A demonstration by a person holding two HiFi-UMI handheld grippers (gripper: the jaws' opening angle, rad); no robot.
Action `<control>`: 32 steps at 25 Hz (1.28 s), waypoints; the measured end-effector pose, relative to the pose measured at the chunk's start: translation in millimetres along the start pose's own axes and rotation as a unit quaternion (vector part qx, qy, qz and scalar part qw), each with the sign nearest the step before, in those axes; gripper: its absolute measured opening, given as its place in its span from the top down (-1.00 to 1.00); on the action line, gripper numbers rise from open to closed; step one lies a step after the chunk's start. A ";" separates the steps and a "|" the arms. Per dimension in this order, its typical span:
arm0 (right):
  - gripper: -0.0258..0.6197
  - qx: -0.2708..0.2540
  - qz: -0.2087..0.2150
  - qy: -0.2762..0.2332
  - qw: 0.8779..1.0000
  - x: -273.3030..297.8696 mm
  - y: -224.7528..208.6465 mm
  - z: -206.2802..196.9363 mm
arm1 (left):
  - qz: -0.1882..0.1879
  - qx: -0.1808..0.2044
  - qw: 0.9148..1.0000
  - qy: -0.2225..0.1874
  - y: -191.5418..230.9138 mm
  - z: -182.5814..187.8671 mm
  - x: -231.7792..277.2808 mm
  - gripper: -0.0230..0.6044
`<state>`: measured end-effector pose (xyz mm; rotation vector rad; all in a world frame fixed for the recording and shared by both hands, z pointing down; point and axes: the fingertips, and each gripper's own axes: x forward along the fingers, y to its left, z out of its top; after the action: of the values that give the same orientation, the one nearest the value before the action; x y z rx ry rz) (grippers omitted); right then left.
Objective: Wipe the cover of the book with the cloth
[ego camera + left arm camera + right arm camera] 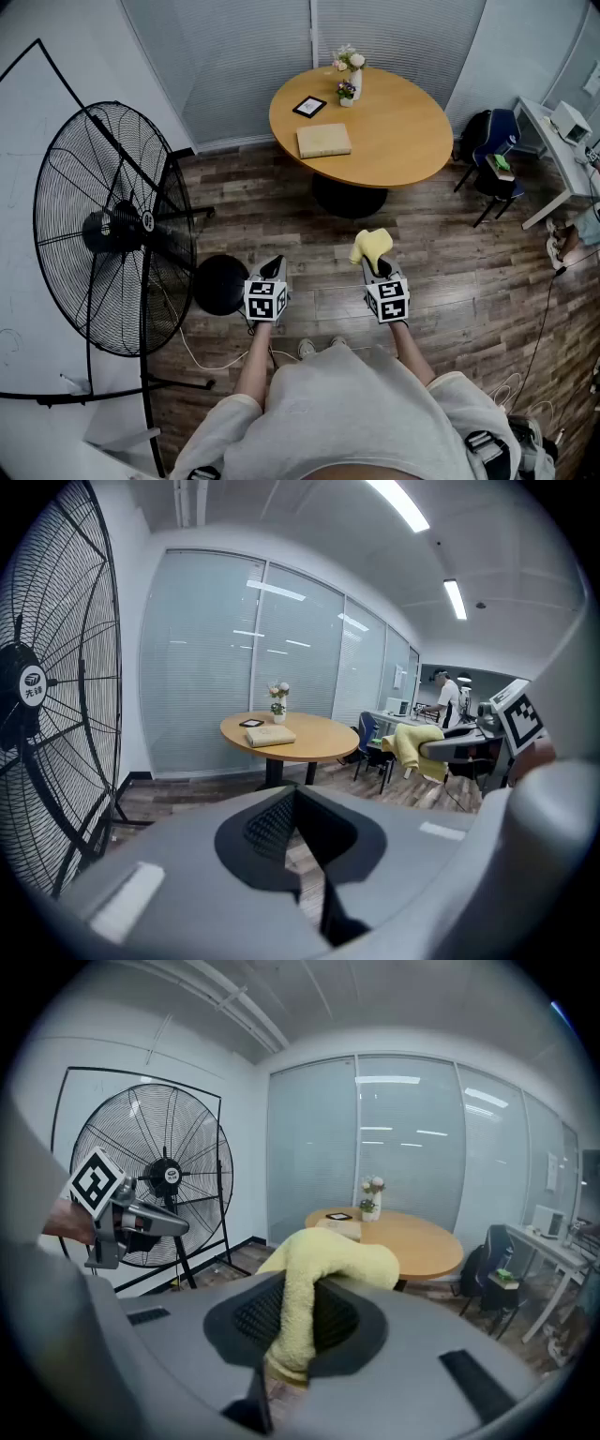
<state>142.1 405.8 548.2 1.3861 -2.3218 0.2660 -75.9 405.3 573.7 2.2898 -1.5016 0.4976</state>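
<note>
A tan book [323,141] lies flat on the round wooden table [403,131] across the room, also visible in the left gripper view as the book [270,735] and in the right gripper view as the book [345,1229]. My right gripper [374,259] is shut on a yellow cloth [370,245], which bulges out over the jaws as the cloth [319,1269]. My left gripper [271,270] is shut and holds nothing. Both grippers hover over the wood floor, well short of the table.
A large black floor fan [103,225] stands close on the left, with its round base [218,284] beside the left gripper. On the table are a flower vase [352,71] and a small black frame [309,106]. A chair with a bag [492,150] and a white desk [553,141] stand at the right.
</note>
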 end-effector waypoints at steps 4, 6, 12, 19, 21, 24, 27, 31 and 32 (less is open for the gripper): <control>0.73 -0.001 0.000 -0.001 1.000 1.0 -0.4 -0.3 | 0.002 0.000 1.000 0.000 0.3 -1.3 0.8 0.91; 0.73 -0.001 0.000 0.000 1.000 0.2 -1.2 -1.7 | 0.003 0.000 1.000 0.001 -1.3 -3.0 1.1 0.91; 0.73 0.001 0.003 -0.004 1.000 1.5 -3.8 -3.8 | 0.004 -0.001 1.000 0.005 -5.1 -2.9 2.7 0.91; 0.73 0.017 0.012 -0.017 1.000 -1.0 -11.4 -3.2 | 0.003 -0.002 1.000 0.007 -15.2 -2.0 9.2 0.91; 0.73 0.016 0.014 -0.016 1.000 -0.4 -14.3 -3.4 | 0.002 -0.003 1.000 0.007 -19.3 -2.0 12.4 0.91; 0.73 0.014 0.020 -0.016 1.000 0.7 -19.2 -2.6 | 0.004 -0.003 1.000 0.009 -25.5 0.3 17.3 0.91; 0.73 0.015 0.024 -0.016 0.999 0.2 -26.8 -3.4 | 0.005 -0.004 1.000 0.009 -33.4 3.2 22.5 0.91; 0.73 0.010 0.028 -0.015 0.999 3.2 -34.8 -6.2 | 0.011 -0.005 1.000 0.010 -37.8 1.4 28.6 0.91; 0.73 0.009 0.029 -0.014 0.999 4.1 -36.1 -6.9 | 0.012 -0.005 1.000 0.011 -38.0 -0.1 29.6 0.91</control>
<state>173.7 387.7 554.3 1.3409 -2.3918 0.2874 -29.8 396.0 584.0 2.2533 -1.5184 0.5185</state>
